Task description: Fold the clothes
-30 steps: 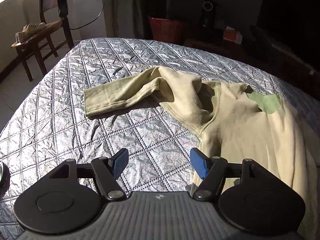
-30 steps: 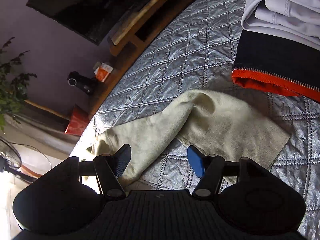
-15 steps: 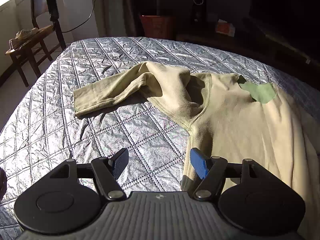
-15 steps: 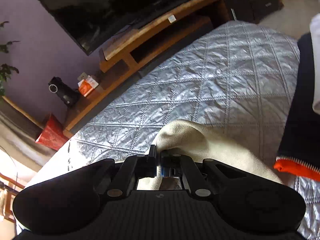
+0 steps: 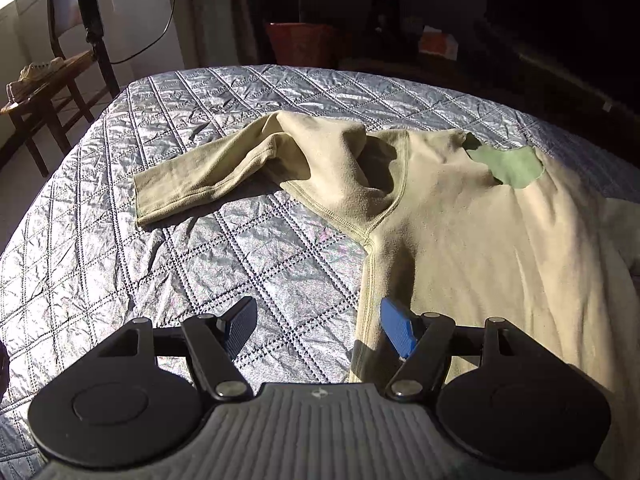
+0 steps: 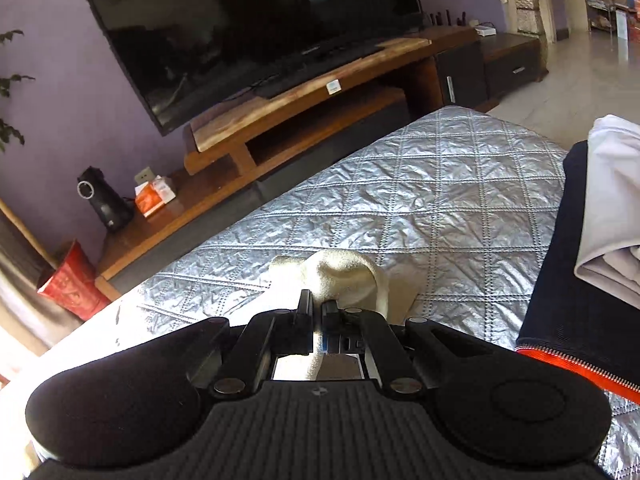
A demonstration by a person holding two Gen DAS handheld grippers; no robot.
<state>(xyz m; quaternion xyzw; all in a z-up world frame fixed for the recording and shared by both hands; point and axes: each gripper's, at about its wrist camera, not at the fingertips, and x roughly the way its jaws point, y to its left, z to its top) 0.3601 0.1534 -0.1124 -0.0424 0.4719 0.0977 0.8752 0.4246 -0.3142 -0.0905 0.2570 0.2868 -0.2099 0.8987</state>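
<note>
Beige sweater (image 5: 460, 232) on silver quilt (image 5: 160, 200)

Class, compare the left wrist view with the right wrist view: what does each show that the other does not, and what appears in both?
Only the left wrist view: the open left hand-held gripper, the shirt's outstretched sleeve and green patch, a wooden chair.
Only the right wrist view: the right hand-held gripper shut on beige cloth, a television, stacked clothes.
Both: the silver quilted cover, the red bin.

Wall: we see purple wall (image 6: 60, 92) behind a television (image 6: 248, 28).
Furniture: wooden stand (image 6: 304, 104); chair (image 5: 52, 80) at ten o'clock.
Floor: pale, sunlit tiles (image 6: 592, 76).
</note>
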